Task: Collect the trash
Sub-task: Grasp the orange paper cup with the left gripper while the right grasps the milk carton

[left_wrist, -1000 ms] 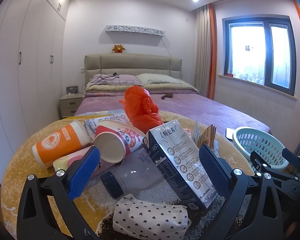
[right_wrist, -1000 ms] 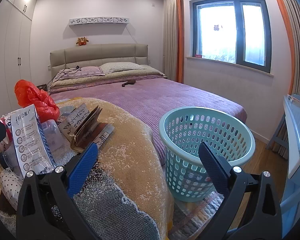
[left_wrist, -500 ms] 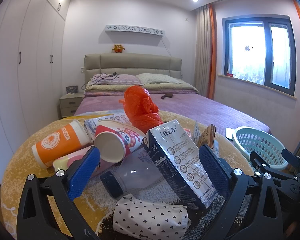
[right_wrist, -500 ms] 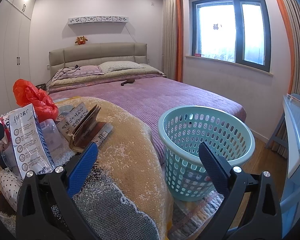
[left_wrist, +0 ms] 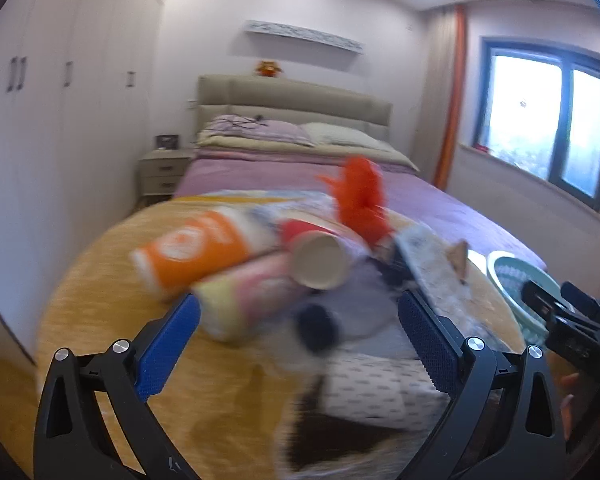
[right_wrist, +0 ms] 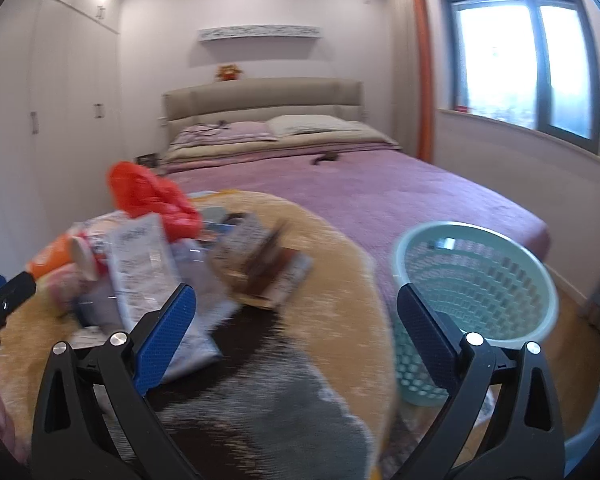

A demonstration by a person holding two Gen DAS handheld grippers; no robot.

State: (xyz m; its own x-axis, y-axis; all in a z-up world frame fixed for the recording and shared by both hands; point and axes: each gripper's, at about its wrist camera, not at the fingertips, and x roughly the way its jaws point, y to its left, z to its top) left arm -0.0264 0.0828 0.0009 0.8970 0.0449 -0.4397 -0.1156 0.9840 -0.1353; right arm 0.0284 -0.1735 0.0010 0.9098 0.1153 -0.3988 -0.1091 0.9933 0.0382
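Note:
A heap of trash lies on a round yellow-covered table [left_wrist: 100,292]: an orange cup [left_wrist: 192,248], a red paper cup [left_wrist: 318,260], a pink packet [left_wrist: 252,300], a clear jar [left_wrist: 340,308], a milk carton [left_wrist: 432,264] [right_wrist: 140,264], an orange plastic bag [left_wrist: 360,204] [right_wrist: 148,196], a dotted white pack [left_wrist: 380,392] and brown cardboard [right_wrist: 264,268]. My left gripper [left_wrist: 298,348] is open and empty, just short of the heap. My right gripper [right_wrist: 296,336] is open and empty above the table's right part. A teal basket [right_wrist: 476,280] stands on the floor to the right.
A purple bed [right_wrist: 380,188] lies beyond the table. White wardrobes [left_wrist: 60,120] line the left wall, with a nightstand [left_wrist: 164,172] beside the bed. A window [right_wrist: 532,64] is on the right wall. Both views are motion-blurred.
Both grippers have swung: the left view now faces more to the left of the heap, the right view has turned left toward the trash. Both stay open and empty.

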